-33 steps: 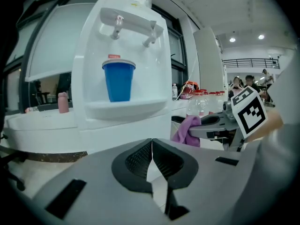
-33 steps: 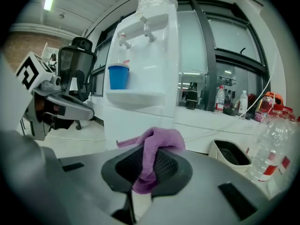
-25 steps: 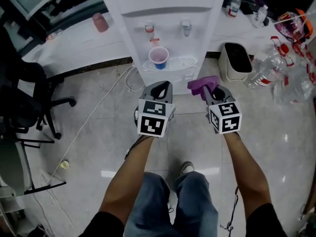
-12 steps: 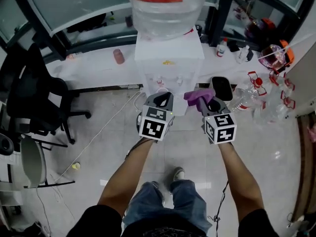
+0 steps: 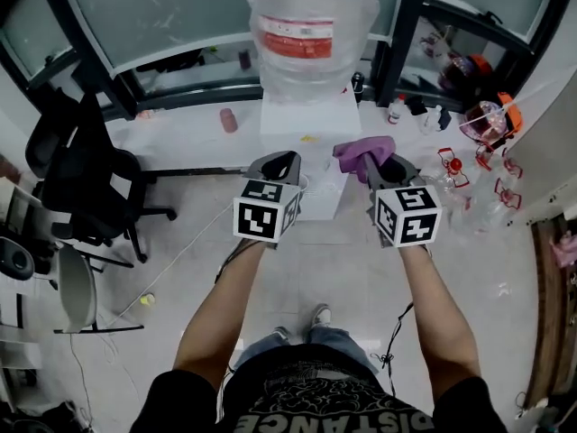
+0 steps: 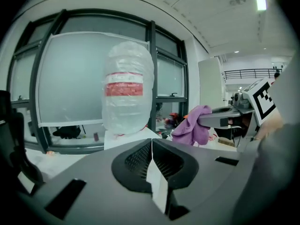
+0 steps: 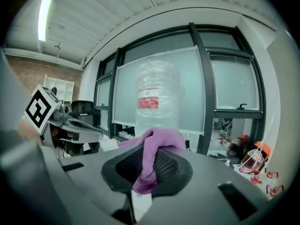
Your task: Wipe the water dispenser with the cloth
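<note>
The right gripper [image 5: 380, 166] has its jaws clamped on a purple cloth [image 5: 362, 155]. A bunched fold stands out above and ahead of the jaws, toward the water dispenser [image 5: 305, 115]. It is probably held this way so that soft fabric, not the hard jaws, meets the white casing first. The cloth hangs just in front of the dispenser's upper right corner; the steep head view does not show whether it touches.

The left gripper [image 5: 277, 166] has its jaws pressed together with nothing between them. It hovers in front of the dispenser's left side, level with its partner — seemingly kept out of the cloth's way, yet free to steady the casing if needed.

A large water bottle [image 5: 311, 34] in clear wrapping stands on top of the dispenser. Both grippers point at the casing just below it, which suggests the wipe is meant to start at the top — no stroke seems made yet.
</note>
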Demonstrator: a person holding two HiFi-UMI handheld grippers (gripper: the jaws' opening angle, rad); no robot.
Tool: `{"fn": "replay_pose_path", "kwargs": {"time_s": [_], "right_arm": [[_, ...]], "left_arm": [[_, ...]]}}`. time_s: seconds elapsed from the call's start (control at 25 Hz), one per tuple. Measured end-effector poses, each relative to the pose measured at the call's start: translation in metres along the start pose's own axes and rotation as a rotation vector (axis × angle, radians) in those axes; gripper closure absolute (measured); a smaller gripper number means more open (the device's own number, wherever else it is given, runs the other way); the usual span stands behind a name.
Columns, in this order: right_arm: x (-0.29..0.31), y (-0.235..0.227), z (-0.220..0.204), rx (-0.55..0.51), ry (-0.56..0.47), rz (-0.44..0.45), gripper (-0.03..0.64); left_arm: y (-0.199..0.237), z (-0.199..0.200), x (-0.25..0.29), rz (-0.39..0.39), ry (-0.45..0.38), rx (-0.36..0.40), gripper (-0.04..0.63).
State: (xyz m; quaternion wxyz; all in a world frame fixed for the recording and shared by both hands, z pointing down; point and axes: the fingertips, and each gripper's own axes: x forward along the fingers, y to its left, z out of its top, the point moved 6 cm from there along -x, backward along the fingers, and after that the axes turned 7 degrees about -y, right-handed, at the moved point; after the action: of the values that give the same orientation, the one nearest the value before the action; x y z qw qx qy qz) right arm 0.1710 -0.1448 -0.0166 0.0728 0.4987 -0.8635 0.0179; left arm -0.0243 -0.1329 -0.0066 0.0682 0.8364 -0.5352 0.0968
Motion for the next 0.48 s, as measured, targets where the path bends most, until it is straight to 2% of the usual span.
{"fn": "replay_pose_path", "kwargs": {"time_s": [0.28, 0.48], "right_arm": [[-0.017, -0.003, 0.028, 0.041, -0.087, 0.028, 0.574], [-0.014, -0.015, 0.026, 0.039, -0.094, 0.053, 0.575]], "left_arm": [[-0.001, 0.03, -0.026, 0.082, -0.086, 0.042, 0.568], [-0.002, 0.03, -0.025, 0.126, -0.089, 0.061, 0.568]]}}
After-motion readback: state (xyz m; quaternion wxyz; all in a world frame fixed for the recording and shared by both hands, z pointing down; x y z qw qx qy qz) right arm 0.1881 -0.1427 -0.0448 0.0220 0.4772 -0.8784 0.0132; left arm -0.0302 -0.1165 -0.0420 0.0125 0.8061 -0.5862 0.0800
